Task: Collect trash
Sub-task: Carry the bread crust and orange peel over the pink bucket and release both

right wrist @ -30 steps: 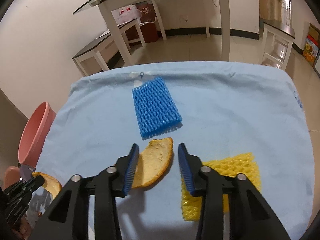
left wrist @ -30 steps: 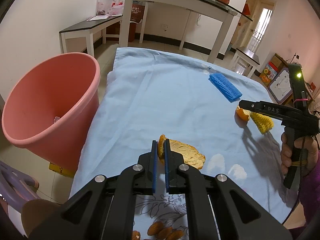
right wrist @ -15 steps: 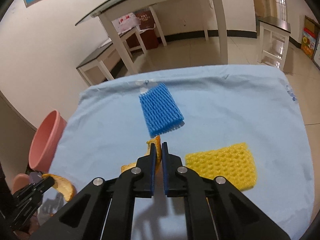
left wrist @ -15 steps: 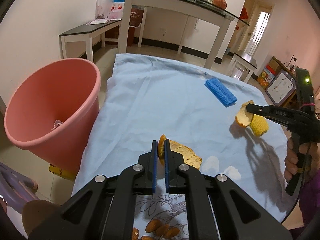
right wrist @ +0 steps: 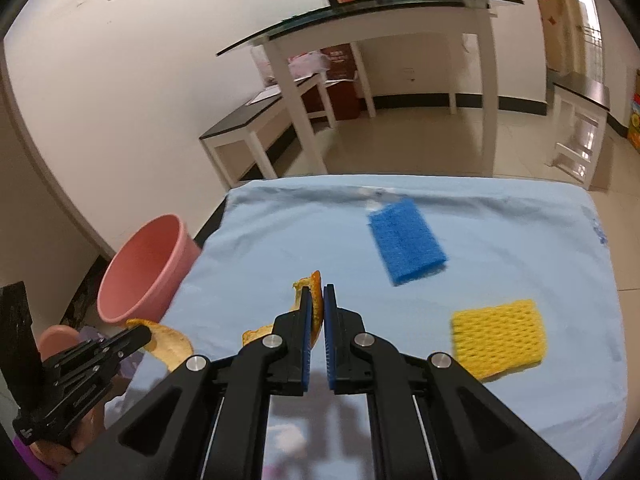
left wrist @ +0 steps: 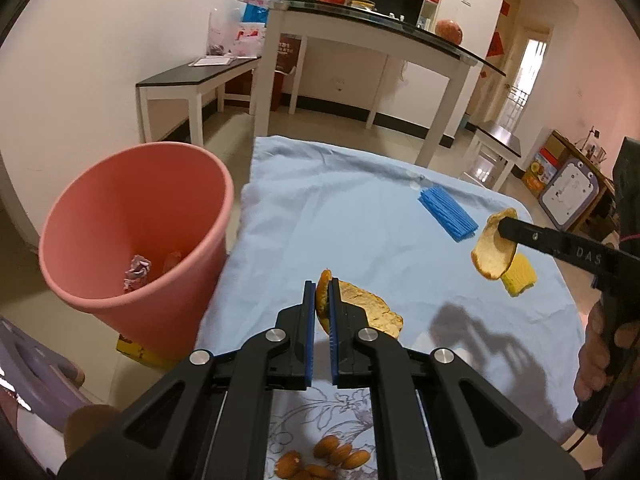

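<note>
My left gripper (left wrist: pixel 321 292) is clamped on an orange peel (left wrist: pixel 366 307), raised off the blue cloth (left wrist: pixel 320 220). To its left and below stands the pink bin (left wrist: pixel 132 232) with scraps inside. My right gripper (right wrist: pixel 318 304) pinches a second peel (right wrist: pixel 316 302), also lifted. Beyond it to the right lies a blue foam net (right wrist: pixel 406 246); nearer right, a yellow foam net (right wrist: pixel 498 338).

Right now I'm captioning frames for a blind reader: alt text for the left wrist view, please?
The left gripper is shut on an orange peel above a blue cloth, with a pink bin to its left. At right, the right gripper holds a second peel in the air, near blue foam and yellow foam.
</note>
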`<action>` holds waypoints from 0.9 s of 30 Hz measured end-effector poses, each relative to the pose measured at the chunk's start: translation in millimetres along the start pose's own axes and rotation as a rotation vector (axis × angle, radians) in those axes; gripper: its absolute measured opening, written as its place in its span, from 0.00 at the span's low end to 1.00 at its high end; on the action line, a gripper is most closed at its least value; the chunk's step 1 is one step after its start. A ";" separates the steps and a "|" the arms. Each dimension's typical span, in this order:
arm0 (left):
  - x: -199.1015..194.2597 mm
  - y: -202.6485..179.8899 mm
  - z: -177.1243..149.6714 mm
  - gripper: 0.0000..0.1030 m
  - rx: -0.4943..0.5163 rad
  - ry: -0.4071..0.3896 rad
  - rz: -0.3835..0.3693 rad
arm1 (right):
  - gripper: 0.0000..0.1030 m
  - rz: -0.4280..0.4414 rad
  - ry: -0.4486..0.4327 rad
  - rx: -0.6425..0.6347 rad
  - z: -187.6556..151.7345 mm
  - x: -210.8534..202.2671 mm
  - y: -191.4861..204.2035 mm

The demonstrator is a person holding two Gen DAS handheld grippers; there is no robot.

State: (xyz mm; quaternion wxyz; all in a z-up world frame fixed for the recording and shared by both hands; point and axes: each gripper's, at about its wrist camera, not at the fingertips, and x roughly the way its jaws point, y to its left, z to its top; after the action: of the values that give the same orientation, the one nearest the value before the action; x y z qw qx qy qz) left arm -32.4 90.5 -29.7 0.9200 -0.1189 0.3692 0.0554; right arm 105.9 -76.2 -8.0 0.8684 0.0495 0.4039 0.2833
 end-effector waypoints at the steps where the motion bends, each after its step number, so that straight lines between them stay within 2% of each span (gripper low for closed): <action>1: -1.5 1.9 0.8 0.05 -0.004 -0.003 0.006 | 0.05 0.004 0.000 -0.009 -0.1 0.7 5.5; 16: -22.8 32.4 16.2 0.05 -0.049 -0.082 0.058 | 0.05 0.070 -0.008 -0.127 11.7 12.3 78.8; 27: -46.1 88.3 34.6 0.05 -0.127 -0.164 0.126 | 0.05 0.144 -0.021 -0.221 29.1 36.8 149.9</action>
State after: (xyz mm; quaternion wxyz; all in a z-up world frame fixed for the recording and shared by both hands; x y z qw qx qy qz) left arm -59.4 184.1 10.8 0.9325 -0.1483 0.2951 0.1460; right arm 78.2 72.6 33.9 0.8502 -0.0146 0.3567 0.3870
